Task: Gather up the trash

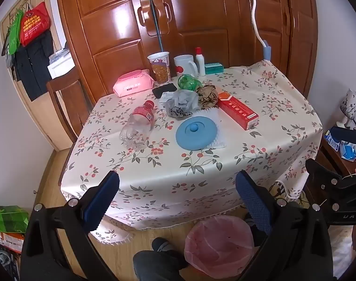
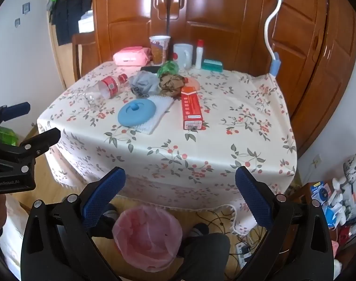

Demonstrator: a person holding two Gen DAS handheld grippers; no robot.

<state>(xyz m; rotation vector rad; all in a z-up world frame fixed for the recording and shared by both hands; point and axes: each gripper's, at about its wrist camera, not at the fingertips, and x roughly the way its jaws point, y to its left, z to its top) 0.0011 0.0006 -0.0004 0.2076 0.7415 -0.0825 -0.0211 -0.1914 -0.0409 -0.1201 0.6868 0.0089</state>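
Observation:
On the floral tablecloth lie an empty clear bottle with a red label (image 1: pixel 138 123) (image 2: pixel 105 89), a crumpled grey plastic bag (image 1: pixel 182 103) (image 2: pixel 144 83), a crumpled brown paper ball (image 1: pixel 207 96) (image 2: pixel 170 83), a green bottle (image 1: pixel 189 83) (image 2: pixel 168 67) and a red carton (image 1: pixel 237 110) (image 2: pixel 191 109). A bin with a pink liner (image 1: pixel 218 245) (image 2: pixel 147 233) stands on the floor below the table's near edge. My left gripper (image 1: pixel 178 192) and right gripper (image 2: pixel 180 187) are both open and empty, held in front of the table above the bin.
A blue round lid (image 1: pixel 196 132) (image 2: pixel 137 112) lies on a white mat. A pink wipes pack (image 1: pixel 133 85), paper cup (image 1: pixel 159 66), white mug (image 1: pixel 185 64), white bottle (image 1: pixel 200 62) and teal box (image 1: pixel 214 68) stand at the back. A wooden wardrobe (image 1: pixel 201 11) is behind, a chair (image 1: pixel 65 98) at left.

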